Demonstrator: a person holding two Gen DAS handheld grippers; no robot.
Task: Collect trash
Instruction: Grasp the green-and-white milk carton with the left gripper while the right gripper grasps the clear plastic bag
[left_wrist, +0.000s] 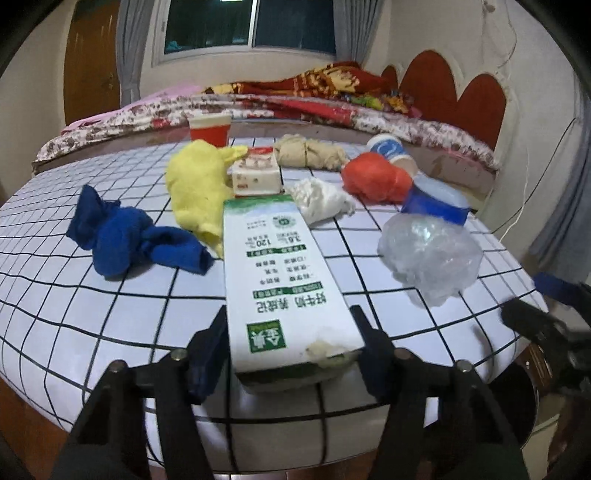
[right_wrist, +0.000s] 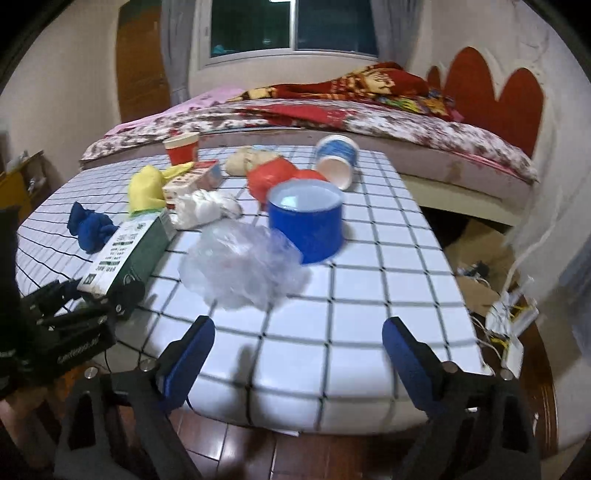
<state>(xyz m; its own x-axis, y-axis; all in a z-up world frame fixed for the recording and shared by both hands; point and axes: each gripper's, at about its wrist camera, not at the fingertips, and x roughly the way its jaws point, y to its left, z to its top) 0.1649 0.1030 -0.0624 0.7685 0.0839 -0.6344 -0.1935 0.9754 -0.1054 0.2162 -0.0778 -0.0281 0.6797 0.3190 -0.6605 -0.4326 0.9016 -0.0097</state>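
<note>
Left gripper: brackets the near end of the milk carton, one finger on each long side. Its jaws stand about half open, and the pads look to be at or just off the carton walls; a firm pinch cannot be made out.
Right gripper: wide open and empty, hanging over the near edge of the worktop, pointed toward the plastic bag.
Milk carton: lies flat on the worktop, long axis running away from the left gripper, its near end sticking out past the worktop edge. That end looks torn or crushed.
How the carton should handle: probably light and near empty, with thin card walls that give under pressure. A grip across the narrow sides near the end, where the folds stiffen it, seems best. A hard squeeze may buckle it or push out dregs.
Plastic bag: crumpled, clear, just right of the carton. Very light, slippery and limp; a pinch into the bunched middle should hold better than one at a loose edge.
Blue tub: upright, just behind the bag, rigid, best taken by the rim.
Other items: blue cloth, yellow cloth, white wad, all soft.
</note>
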